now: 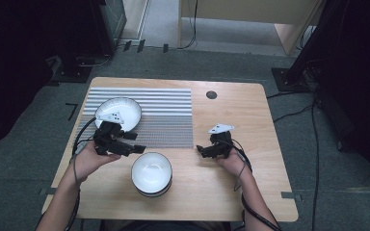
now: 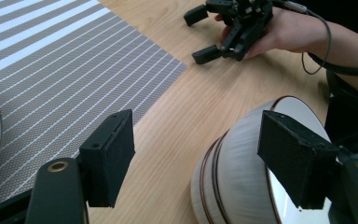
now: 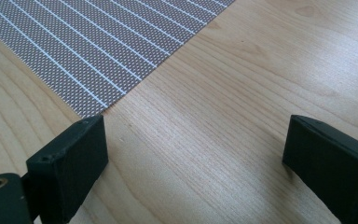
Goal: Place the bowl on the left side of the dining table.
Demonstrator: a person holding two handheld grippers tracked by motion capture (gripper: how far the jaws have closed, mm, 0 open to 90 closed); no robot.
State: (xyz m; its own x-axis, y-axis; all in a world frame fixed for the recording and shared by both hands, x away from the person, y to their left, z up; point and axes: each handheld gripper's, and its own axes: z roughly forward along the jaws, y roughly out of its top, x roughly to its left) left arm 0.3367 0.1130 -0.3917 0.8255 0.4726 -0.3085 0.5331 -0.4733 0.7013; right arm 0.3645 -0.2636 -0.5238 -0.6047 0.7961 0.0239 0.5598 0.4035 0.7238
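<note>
A stack of white bowls [image 1: 151, 173] with dark rim lines stands on the wooden table [image 1: 231, 187] near the front centre. Another white bowl [image 1: 123, 111] sits on the striped grey placemat [image 1: 164, 120] at the left. My left gripper [image 1: 135, 143] is held just up and left of the stack, pointing right with its jaws open. In the left gripper view the stack's outer wall [image 2: 235, 177] lies between the open jaws of the left gripper [image 2: 204, 158], and the right jaw is over the rim without pressing it. My right gripper [image 1: 202, 150] rests open above bare wood by the mat's corner [image 3: 98, 46].
A round cable hole [image 1: 211, 95] is at the table's back right. Cables [image 1: 313, 144] trail over the floor at the right, and dark equipment stands [image 1: 77, 62] are behind the table. The right hand and its gripper [image 2: 201, 33] show far off in the left gripper view.
</note>
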